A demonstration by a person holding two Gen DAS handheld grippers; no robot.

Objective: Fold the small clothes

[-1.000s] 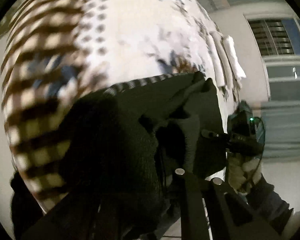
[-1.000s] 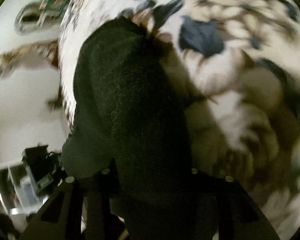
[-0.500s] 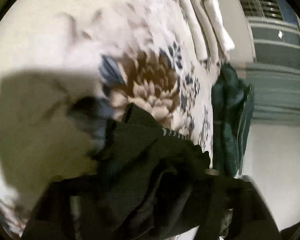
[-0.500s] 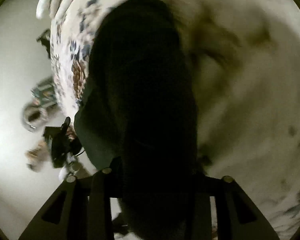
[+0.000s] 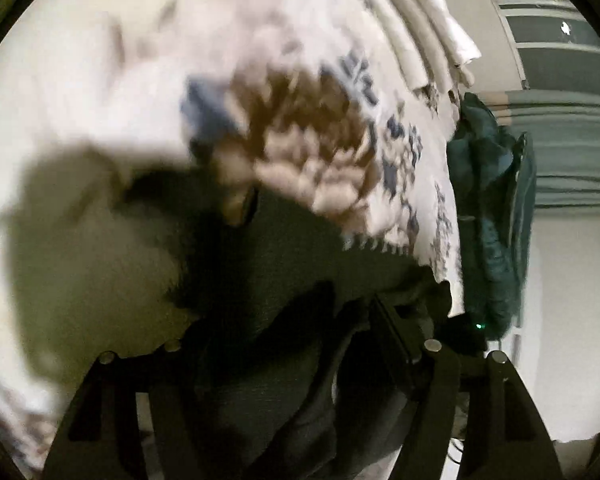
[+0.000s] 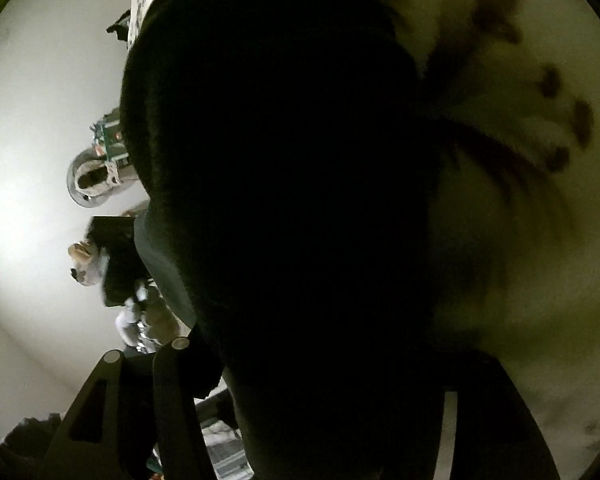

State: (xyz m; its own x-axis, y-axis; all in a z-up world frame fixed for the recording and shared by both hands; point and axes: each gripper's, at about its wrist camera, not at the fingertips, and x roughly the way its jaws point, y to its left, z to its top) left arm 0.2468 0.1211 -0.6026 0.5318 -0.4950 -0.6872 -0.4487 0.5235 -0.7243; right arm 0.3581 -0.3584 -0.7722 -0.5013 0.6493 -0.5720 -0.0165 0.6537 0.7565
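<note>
Left wrist view: the left tool point(image 5: 300, 368) grips a dark garment point(image 5: 284, 280) whose long axis runs away over the floral bed point(image 5: 100, 60). Right tool point(image 6: 320, 400) clamps the same cloth, which now fills more of its view than earlier.

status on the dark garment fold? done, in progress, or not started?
In progress. Done: three white rolled items lie side by side at the far end of the floral bedspread. In hand: the dark garment hangs bunched between the left gripper and the right gripper, filling most of the right wrist view. Left: no flat, finished fold shows yet. A teal garment sits off the bed's edge.
</note>
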